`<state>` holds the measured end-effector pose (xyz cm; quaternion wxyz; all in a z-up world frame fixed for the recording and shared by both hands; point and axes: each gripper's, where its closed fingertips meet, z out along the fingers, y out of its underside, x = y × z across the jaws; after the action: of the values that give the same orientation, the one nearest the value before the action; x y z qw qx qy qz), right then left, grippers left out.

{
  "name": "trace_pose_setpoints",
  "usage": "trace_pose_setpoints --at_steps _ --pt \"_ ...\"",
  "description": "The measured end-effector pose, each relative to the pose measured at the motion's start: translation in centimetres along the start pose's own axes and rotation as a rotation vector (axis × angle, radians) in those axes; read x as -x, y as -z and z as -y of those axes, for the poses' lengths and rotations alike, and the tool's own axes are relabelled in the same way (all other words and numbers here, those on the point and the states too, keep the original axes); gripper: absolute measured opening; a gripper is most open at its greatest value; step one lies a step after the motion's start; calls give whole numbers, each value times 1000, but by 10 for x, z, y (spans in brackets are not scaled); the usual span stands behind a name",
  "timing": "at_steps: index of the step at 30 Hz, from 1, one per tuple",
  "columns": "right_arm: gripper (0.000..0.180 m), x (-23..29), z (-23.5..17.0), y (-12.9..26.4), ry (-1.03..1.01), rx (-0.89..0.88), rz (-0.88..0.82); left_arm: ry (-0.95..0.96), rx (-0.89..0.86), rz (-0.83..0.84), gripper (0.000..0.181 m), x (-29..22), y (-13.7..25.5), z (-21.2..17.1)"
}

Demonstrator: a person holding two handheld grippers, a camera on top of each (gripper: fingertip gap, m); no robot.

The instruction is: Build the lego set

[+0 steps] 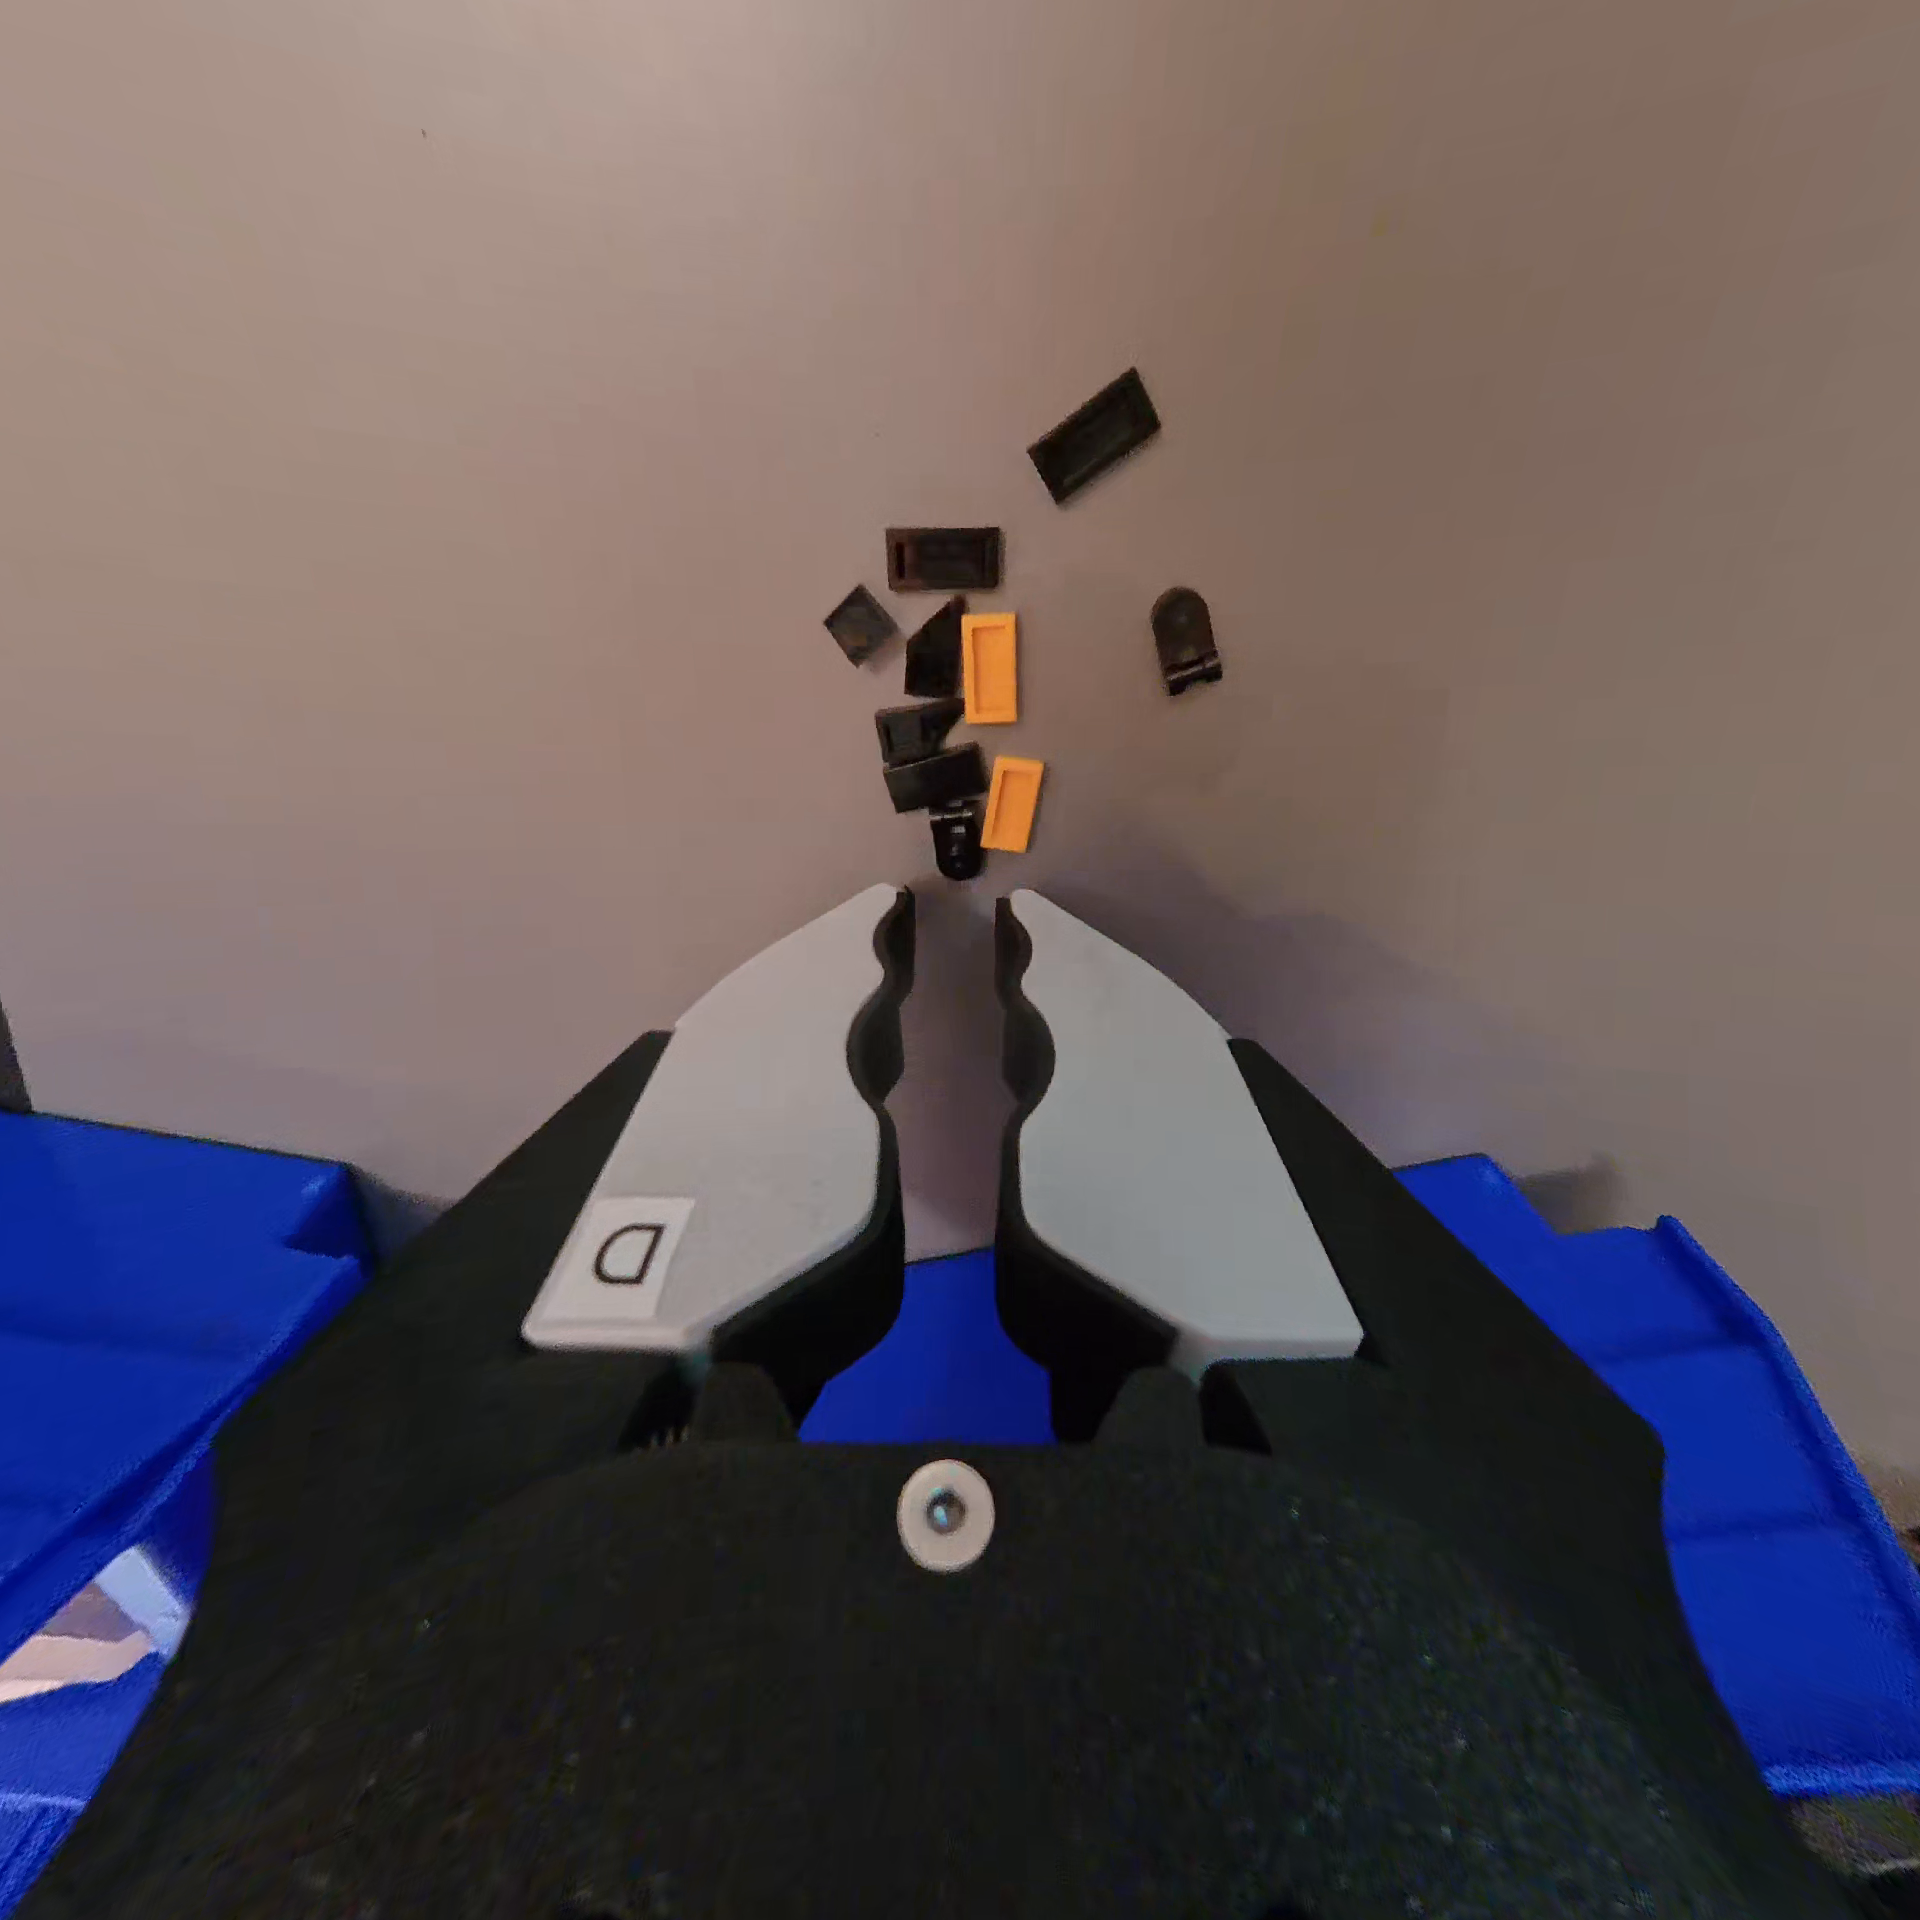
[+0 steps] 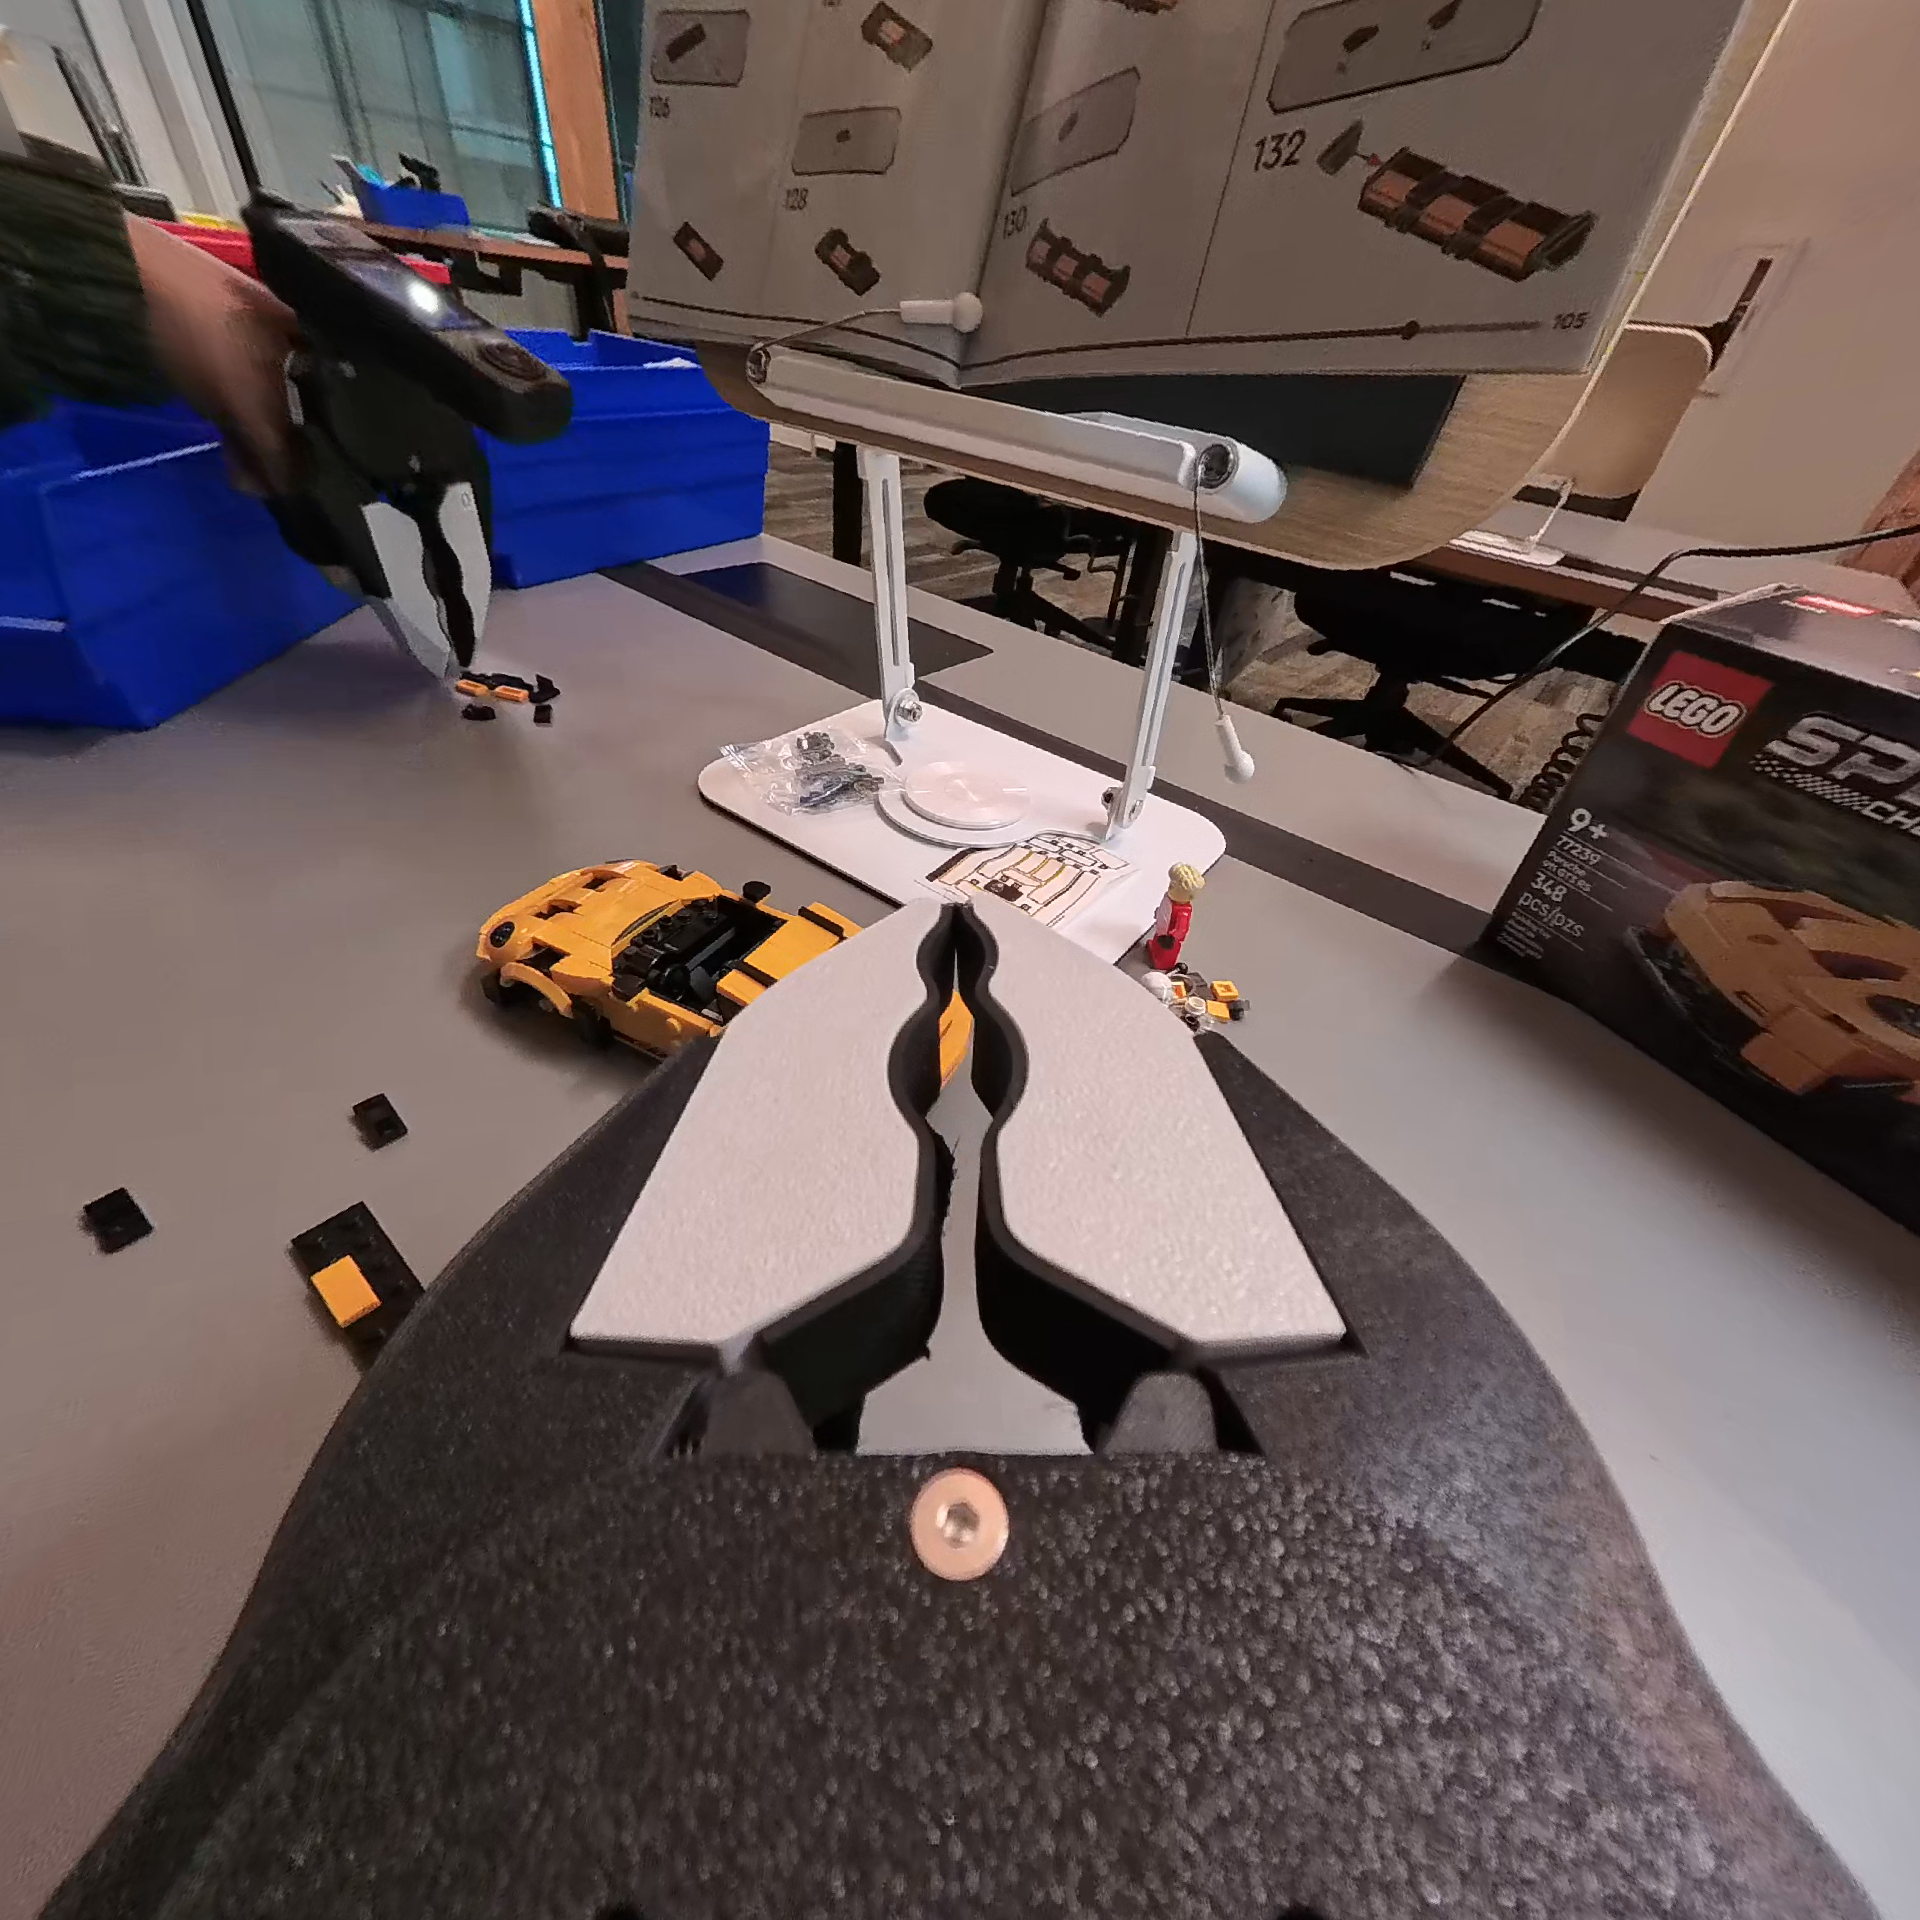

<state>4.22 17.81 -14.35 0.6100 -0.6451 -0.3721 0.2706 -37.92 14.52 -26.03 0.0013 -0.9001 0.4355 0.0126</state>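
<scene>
In the left wrist view, my left gripper point(image 1: 956, 896) is open with a narrow gap and empty, just short of a heap of small pieces on the grey table: two orange tiles point(image 1: 989, 667) and several black pieces point(image 1: 943, 558), the nearest a black clip piece point(image 1: 956, 847). The left gripper also shows in the right wrist view point(image 2: 452, 655), held by a hand above that heap point(image 2: 509, 691). My right gripper point(image 2: 956, 914) is shut and holds nothing that I can see, low over the table in front of the part-built yellow car point(image 2: 623, 945). A black plate with an orange tile point(image 2: 353, 1283) lies at the left.
Blue bins point(image 2: 623, 457) stand at the back left and show near the left gripper point(image 1: 156, 1299). An instruction booklet point(image 2: 1122, 177) sits on a white stand point(image 2: 1153, 842), with a plastic bag point(image 2: 800, 769) and sticker sheet point(image 2: 1029, 873). A minifigure point(image 2: 1179, 914) and the set's box point(image 2: 1745, 904) are right. The left gripper's tips are roughly 45 cm from the right gripper's.
</scene>
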Motion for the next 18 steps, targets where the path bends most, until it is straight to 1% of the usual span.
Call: trace_pose_setpoints --at_steps 3,6,11,13,16,18 --pt "0 0 0 0 -4 2 1 6 -14 -8 14 3 1 4" --pt "0 0 -1 -1 0 5 1 8 7 -39 17 2 -2 2" --pt "0 -2 -1 0 -4 6 -2 26 -15 -65 11 3 -3 7" --pt "0 -2 -2 0 -3 6 -2 32 -17 -62 7 5 -3 7" --pt "0 -2 -1 0 -3 4 -3 30 -18 -51 7 6 -3 7" --pt "0 -2 0 0 -4 2 -3 19 -16 -14 7 7 -2 7"
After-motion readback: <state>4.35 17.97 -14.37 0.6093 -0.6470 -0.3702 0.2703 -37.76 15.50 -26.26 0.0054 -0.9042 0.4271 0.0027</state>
